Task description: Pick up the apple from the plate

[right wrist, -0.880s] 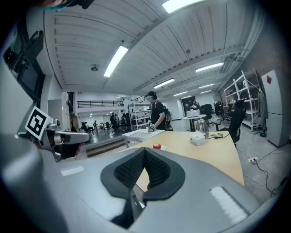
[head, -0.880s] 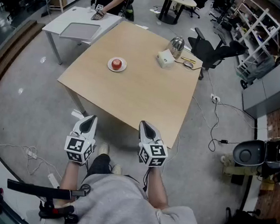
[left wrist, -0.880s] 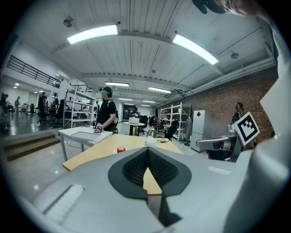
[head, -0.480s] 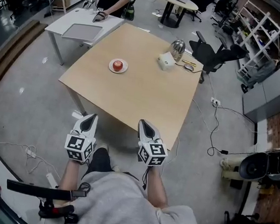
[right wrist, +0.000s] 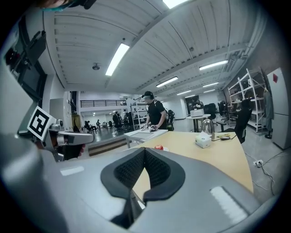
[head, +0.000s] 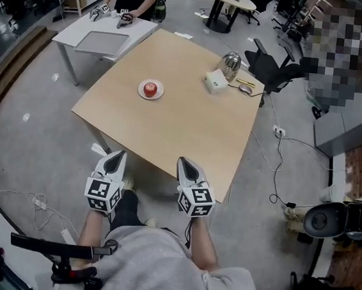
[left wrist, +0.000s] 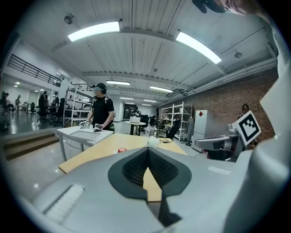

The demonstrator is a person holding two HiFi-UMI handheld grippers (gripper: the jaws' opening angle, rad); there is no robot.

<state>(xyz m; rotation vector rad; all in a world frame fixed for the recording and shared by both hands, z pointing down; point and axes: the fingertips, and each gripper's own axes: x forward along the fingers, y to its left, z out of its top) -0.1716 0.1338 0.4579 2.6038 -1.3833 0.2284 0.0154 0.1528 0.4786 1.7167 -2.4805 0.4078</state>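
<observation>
A red apple (head: 150,88) lies on a small white plate (head: 157,95) on the far left part of a light wooden table (head: 183,128). Both grippers hang short of the table's near edge, far from the apple. My left gripper (head: 117,155) is shut with nothing in it, and so is my right gripper (head: 187,163). In the left gripper view the apple (left wrist: 122,149) shows small beyond the closed jaws of the left gripper (left wrist: 148,150). In the right gripper view the apple (right wrist: 158,147) sits just above the right gripper (right wrist: 144,150).
A white box (head: 215,79) and a shiny metal jug (head: 229,64) stand at the table's far right. A person works at a white side table (head: 105,36) beyond the far left corner. A black office chair (head: 273,64) stands behind; cables run over the floor on the right.
My grippers keep the same place before the table's near edge, both still shut. The person at the white side table has shifted a little.
</observation>
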